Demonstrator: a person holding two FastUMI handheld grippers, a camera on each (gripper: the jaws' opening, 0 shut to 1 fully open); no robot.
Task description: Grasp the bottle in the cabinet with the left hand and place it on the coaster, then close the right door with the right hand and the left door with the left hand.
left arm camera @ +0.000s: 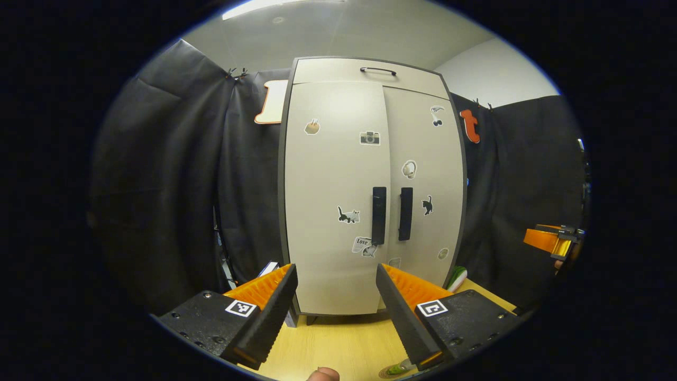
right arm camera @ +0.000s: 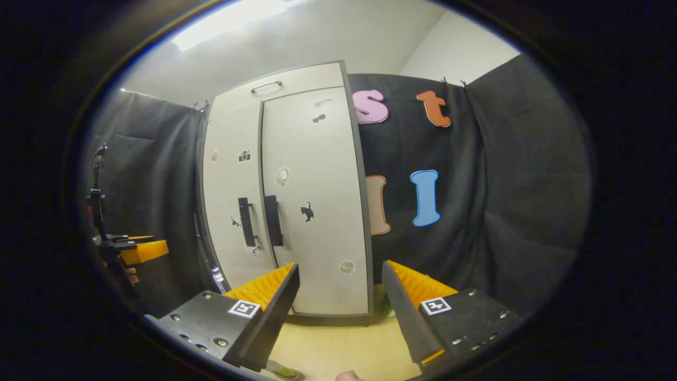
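Note:
The pale grey cabinet (left arm camera: 370, 185) stands upright at the back of the wooden table (left arm camera: 338, 344). Both doors look shut, and their black handles (left arm camera: 378, 214) sit side by side at the middle seam. My left gripper (left arm camera: 336, 272) is open in front of the left door, a short way off, with nothing between its fingers. My right gripper (right arm camera: 339, 270) is also open and empty, facing the cabinet's right door (right arm camera: 312, 211) from the right. A small green thing on a brown disc (left arm camera: 395, 369) peeks out at the table's near edge, mostly hidden by a finger.
Black cloth hangs on both sides of the cabinet. A green-and-white object (left arm camera: 456, 278) lies on the table by the cabinet's right foot. My right gripper shows far right (left arm camera: 550, 241) in the left gripper view, my left gripper far left (right arm camera: 140, 251) in the right gripper view.

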